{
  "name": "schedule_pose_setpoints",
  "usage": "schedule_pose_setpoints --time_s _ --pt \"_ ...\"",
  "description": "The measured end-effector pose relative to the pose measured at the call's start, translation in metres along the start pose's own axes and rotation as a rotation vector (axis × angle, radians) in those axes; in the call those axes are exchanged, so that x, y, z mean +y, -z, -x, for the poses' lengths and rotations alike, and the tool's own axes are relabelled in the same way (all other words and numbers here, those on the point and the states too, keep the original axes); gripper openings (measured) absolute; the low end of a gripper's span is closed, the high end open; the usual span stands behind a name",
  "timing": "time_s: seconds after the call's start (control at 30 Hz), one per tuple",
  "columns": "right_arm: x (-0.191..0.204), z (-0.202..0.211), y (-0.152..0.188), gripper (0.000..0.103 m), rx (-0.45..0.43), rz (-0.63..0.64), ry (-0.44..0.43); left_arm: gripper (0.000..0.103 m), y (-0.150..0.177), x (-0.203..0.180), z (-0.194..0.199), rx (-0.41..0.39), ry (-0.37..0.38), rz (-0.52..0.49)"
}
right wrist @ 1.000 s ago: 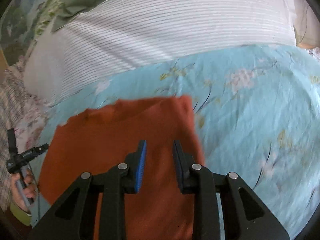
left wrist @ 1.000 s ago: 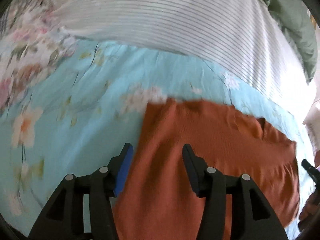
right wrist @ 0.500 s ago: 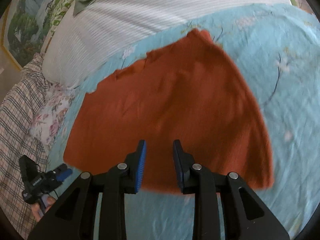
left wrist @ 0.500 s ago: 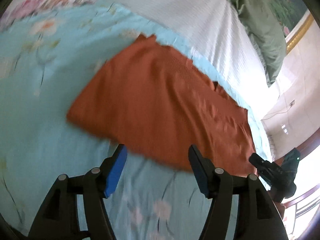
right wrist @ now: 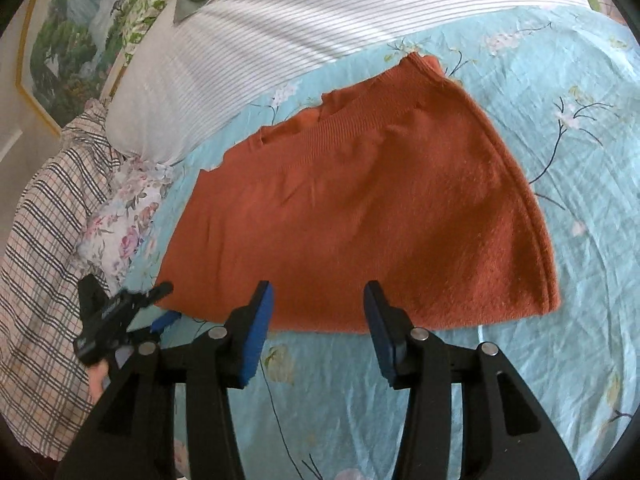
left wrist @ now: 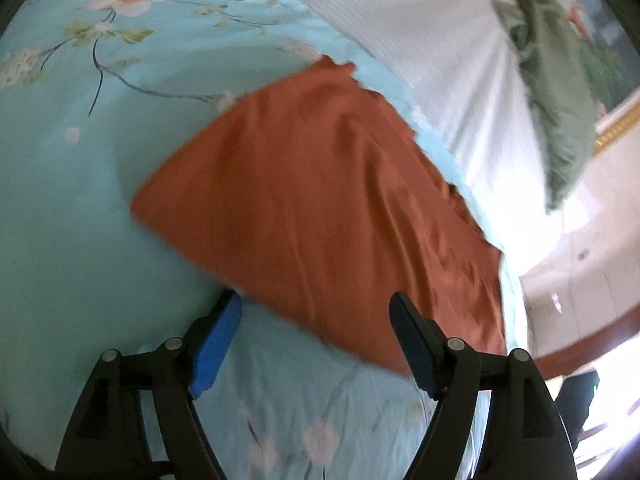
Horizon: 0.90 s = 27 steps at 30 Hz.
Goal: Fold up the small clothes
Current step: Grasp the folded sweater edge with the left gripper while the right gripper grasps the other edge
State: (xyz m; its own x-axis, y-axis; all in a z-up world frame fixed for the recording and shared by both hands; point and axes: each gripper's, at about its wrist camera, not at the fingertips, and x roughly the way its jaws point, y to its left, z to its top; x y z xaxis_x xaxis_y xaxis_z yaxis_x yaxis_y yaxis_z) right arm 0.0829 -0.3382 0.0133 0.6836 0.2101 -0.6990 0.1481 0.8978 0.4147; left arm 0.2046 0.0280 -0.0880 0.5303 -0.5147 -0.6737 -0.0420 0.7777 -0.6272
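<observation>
A: Where is the garment (right wrist: 352,216) located relative to the two tools?

B: It is laid flat on the bed (right wrist: 580,160), on the blue floral sheet, just ahead of both tools. Its near edge is seen just beyond the tips of the right gripper (right wrist: 318,332); in the left view the same edge is seen running between the tips of the left gripper (left wrist: 316,344), with the corner by the right-hand finger.

A: How is the long axis oriented?

B: The long axis is set across the bed, roughly parallel to the striped cover (right wrist: 320,20) at the far side. The ribbed band is placed along the far edge, toward that cover.

A: What state are the tools in?

B: Both sets of jaws are being opened. Nothing is held by either; no cloth is pressed by the pads, and the sheet is visible between the right gripper's fingers.

A: Which tool is nearer?

B: No clear difference can be determined. Each tool is positioned at its own half of the near edge, the left gripper being visible in the right view at the garment's left corner.

A: What is the coming move judged to depend on?

B: It is judged that the near edge must be approached squarely, so that it can be taken at two points and carried toward the far edge.
</observation>
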Motion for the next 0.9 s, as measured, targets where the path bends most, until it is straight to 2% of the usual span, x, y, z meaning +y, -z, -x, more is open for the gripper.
schedule_pose_setpoints --time_s 0.1,0.17,0.2,0.27,0.3,0.37,0.43,0.6,0.63,0.77,0.83,0.9 --pt "-0.004 -0.001 -0.002 0.049 0.001 -0.007 -0.001 0.076 -0.023 0.005 -0.008 -0.052 -0.037 0.048" --pt "-0.007 -0.003 -0.004 0.049 0.003 -0.015 0.001 0.072 -0.036 0.007 -0.012 -0.091 -0.058 0.077" --pt "-0.009 -0.004 -0.006 0.049 0.003 -0.018 -0.001 0.064 -0.042 0.006 -0.013 -0.105 -0.086 0.074" --pt "-0.011 -0.006 -0.009 0.049 0.003 -0.025 -0.003 0.035 -0.048 0.005 -0.016 -0.111 -0.118 0.063" --pt "-0.013 -0.008 -0.013 0.049 0.001 -0.023 -0.003 0.015 -0.050 0.004 -0.017 -0.108 -0.111 0.063" --pt "-0.017 -0.009 -0.019 0.049 -0.002 -0.023 0.000 0.012 -0.051 -0.005 -0.010 -0.133 -0.101 0.046" --pt "-0.023 -0.010 -0.029 0.049 -0.005 -0.026 0.010 0.011 -0.047 -0.022 -0.002 -0.161 -0.107 -0.027" --pt "-0.040 -0.011 -0.053 0.049 -0.006 -0.052 -0.009 0.010 -0.025 -0.102 0.004 -0.181 -0.078 -0.290" --pt "-0.043 -0.013 -0.058 0.049 -0.001 -0.060 -0.018 0.010 -0.014 -0.126 -0.001 -0.170 -0.083 -0.375" --pt "-0.048 -0.024 -0.073 0.049 0.030 -0.088 -0.086 0.010 0.035 -0.184 -0.028 -0.133 -0.126 -0.626" --pt "-0.047 -0.036 -0.078 0.052 0.064 -0.092 -0.126 0.010 0.063 -0.196 -0.045 -0.106 -0.154 -0.722" --pt "-0.044 -0.052 -0.082 0.060 0.107 -0.099 -0.155 0.010 0.083 -0.200 -0.062 -0.076 -0.186 -0.783"
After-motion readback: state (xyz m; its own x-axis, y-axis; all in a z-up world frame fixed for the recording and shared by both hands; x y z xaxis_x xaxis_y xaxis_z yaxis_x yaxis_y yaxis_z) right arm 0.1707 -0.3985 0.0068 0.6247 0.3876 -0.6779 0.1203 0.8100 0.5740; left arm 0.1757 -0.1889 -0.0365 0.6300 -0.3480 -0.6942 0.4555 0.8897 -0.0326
